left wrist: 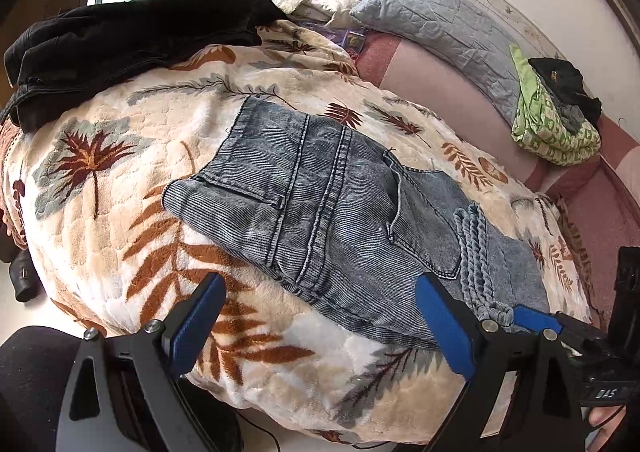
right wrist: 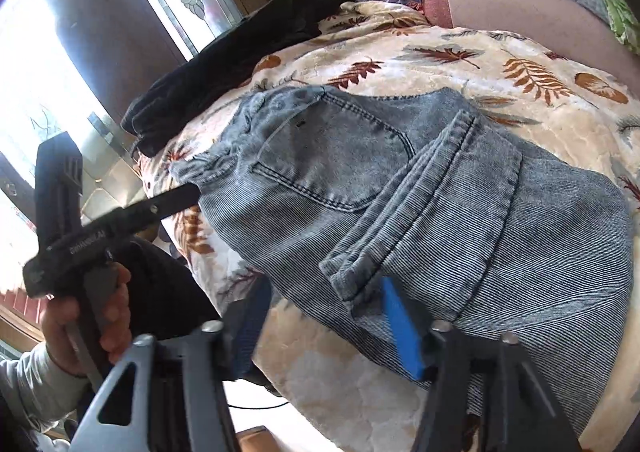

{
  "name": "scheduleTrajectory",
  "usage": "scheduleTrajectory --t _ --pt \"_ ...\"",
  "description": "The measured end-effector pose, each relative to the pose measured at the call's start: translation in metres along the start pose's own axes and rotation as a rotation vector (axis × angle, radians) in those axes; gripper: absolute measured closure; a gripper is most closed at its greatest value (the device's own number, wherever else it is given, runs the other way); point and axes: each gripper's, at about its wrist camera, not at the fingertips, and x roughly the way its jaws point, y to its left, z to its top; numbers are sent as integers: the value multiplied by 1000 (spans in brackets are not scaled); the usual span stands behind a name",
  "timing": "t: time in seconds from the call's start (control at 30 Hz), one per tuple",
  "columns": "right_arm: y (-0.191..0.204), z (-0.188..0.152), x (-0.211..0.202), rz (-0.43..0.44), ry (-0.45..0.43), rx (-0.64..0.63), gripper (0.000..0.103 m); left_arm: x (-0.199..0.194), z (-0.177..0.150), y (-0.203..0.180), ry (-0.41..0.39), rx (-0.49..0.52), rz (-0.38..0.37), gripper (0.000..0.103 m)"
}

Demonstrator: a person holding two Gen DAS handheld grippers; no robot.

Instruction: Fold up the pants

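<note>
Grey-blue corduroy-denim pants (left wrist: 332, 207) lie folded in a compact stack on a leaf-patterned blanket (left wrist: 120, 187); they also show in the right wrist view (right wrist: 420, 187). My left gripper (left wrist: 320, 312) is open, its blue pads either side of the stack's near edge, holding nothing. My right gripper (right wrist: 320, 316) is open at the stack's near edge, its right pad (right wrist: 400, 328) against the cloth. In the left wrist view, the right gripper's blue tip (left wrist: 536, 320) touches the pants' right corner.
Black pants (left wrist: 132, 39) lie heaped at the blanket's far left. A grey quilted pillow (left wrist: 444, 19) and a green patterned bundle (left wrist: 556, 115) sit on the pink mattress at the back right. A window is behind the bed on the left.
</note>
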Motion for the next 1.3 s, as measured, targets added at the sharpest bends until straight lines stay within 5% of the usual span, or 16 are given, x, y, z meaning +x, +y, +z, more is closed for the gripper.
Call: scheduleTrajectory --t 0.07,0.13,0.27,0.47,0.57,0.63,0.73,0.9,1.03,1.3 --pt "-2 -3 -3 27 -39 44 19 1 -1 -1 1 7 7 8" --pt "-13 -11 14 73 33 129 12 4 -2 -2 15 10 10 8" --pt "-30 -6 -10 213 -42 237 13 1 -3 -9 0 45 27 8" --pt "-112 -1 -58 323 -206 521 13 3 -1 -29 3 90 24 8" --pt "-142 -26 -32 349 -97 643 12 7 -2 -34 23 88 23 8" --pt "-141 -29 -30 282 -82 610 21 7 -1 -37 30 97 29 8" --pt "-116 -8 -44 254 -106 522 21 1 2 -37 7 95 38 8" --pt "-74 18 -33 358 -101 433 15 2 6 -28 22 62 61 8" --pt "-63 2 29 354 63 441 11 2 9 -24 17 57 77 8" --pt "-46 7 -2 245 -22 389 10 16 11 -7 24 22 71 8"
